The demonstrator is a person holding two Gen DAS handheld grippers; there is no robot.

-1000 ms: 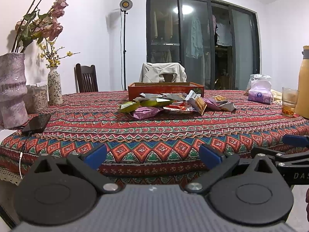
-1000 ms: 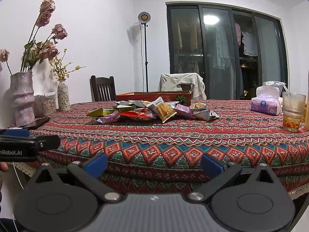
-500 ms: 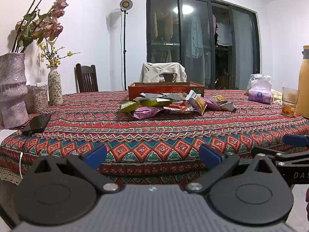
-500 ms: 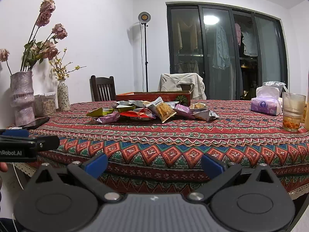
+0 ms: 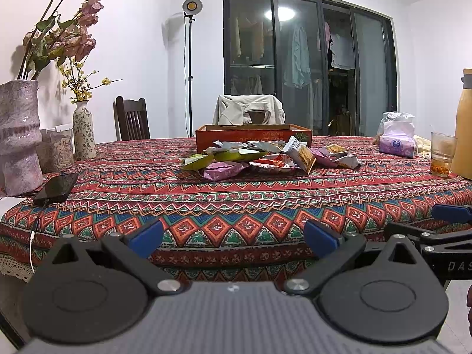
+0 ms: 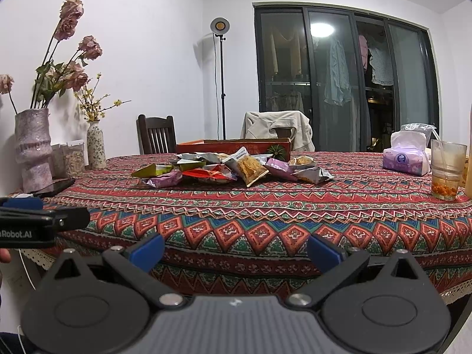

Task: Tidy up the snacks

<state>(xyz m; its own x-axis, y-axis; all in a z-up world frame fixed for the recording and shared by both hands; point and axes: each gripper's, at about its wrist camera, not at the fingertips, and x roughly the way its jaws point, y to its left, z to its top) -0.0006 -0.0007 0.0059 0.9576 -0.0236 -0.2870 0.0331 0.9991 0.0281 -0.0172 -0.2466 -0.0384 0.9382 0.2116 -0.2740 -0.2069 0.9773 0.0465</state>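
Two grippers hang level with the near edge of the table, both held wide apart at the jaws with nothing between the blue pads. From the left wrist view, the left gripper sits at 6 o'clock, and the right gripper pokes in at 3 o'clock. From the right wrist view, the right gripper is at 6 o'clock and the left gripper comes in at 9 o'clock.

Snack packets lie in a loose heap near the middle of the patterned tablecloth, well apart from both grippers; among them are a purple packet, a yellow-green packet and a clear packet of brown snacks. Just behind the heap, at 12 o'clock, stands an orange cardboard tray.

At 9 o'clock in the left view a black phone lies flat beside a tall mottled vase holding dried roses, with a smaller flowered vase farther back. At 3 o'clock stand a glass, a tissue pack and a yellow bottle.
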